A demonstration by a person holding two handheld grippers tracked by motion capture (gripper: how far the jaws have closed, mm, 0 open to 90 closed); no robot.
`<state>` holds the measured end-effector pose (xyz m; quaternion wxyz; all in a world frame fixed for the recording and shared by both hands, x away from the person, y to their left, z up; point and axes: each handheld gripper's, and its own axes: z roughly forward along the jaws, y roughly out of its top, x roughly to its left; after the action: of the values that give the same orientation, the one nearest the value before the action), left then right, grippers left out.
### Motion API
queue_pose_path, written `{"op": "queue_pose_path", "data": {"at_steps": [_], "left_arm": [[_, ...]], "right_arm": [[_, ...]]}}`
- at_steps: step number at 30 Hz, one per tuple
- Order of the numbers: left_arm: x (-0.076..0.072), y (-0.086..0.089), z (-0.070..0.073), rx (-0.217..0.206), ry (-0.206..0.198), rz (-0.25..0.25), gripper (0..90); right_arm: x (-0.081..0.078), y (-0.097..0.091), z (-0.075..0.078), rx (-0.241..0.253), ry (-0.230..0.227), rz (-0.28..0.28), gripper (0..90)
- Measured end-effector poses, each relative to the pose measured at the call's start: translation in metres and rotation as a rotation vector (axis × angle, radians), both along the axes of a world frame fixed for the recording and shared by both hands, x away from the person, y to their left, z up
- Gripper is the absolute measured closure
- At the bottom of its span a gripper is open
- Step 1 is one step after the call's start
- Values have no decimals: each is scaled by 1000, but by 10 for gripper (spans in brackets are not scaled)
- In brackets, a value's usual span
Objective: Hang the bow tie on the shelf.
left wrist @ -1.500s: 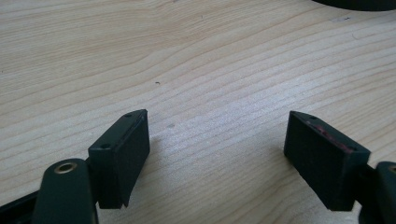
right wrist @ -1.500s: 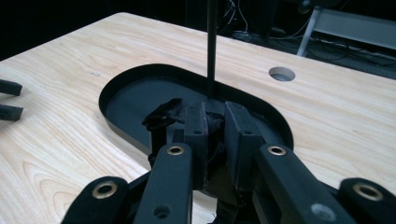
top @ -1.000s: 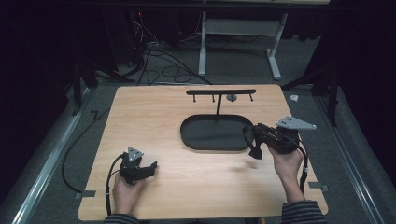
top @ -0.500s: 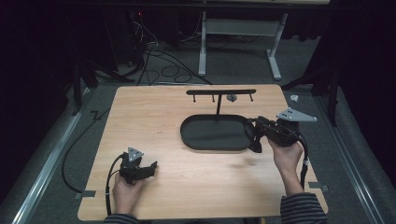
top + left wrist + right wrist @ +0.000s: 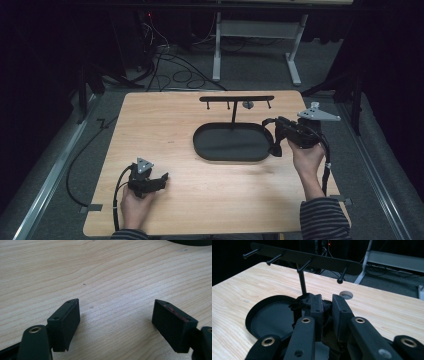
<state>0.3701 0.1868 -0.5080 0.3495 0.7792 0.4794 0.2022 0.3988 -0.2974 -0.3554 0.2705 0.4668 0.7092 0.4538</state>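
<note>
A black oval tray [image 5: 200,149] lies mid-table, and a thin post rises from it to a black peg rack [image 5: 236,98]. My right gripper [image 5: 276,136] hovers at the tray's right end, shut on a crumpled black item [image 5: 274,149] that hangs from its jaws. In the right gripper view this black item [image 5: 301,302] bunches between the jaws of the right gripper [image 5: 327,300], with the peg rack [image 5: 312,258] just beyond and the tray [image 5: 249,317] below. At the front left my left gripper [image 5: 162,179] rests on the wood. The left gripper [image 5: 116,312] stands open on bare table.
A round grey grommet hole [image 5: 346,294] sits in the table behind the rack. Cables [image 5: 165,60] and a white desk frame [image 5: 255,35] are on the floor beyond the far edge. Metal rails run along both sides of the table.
My right gripper has moved away from the person along the tray's right end, toward the rack, with the black item still in it. The left gripper has stayed put.
</note>
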Motion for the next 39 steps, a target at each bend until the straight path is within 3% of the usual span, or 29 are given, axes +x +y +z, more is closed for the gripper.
{"op": "queue_pose_path", "data": {"at_steps": [9,21,39], "left_arm": [[0,0,0,-1,0,0,228],[0,0,0,0,1,-1,228],[0,1,0,-4,2,-2,226]], "right_arm": [[13,1,5,-15,2,-20,817],[33,0,10,10,8,-57,817],[65,6,9,-24,44,-130,809]]}}
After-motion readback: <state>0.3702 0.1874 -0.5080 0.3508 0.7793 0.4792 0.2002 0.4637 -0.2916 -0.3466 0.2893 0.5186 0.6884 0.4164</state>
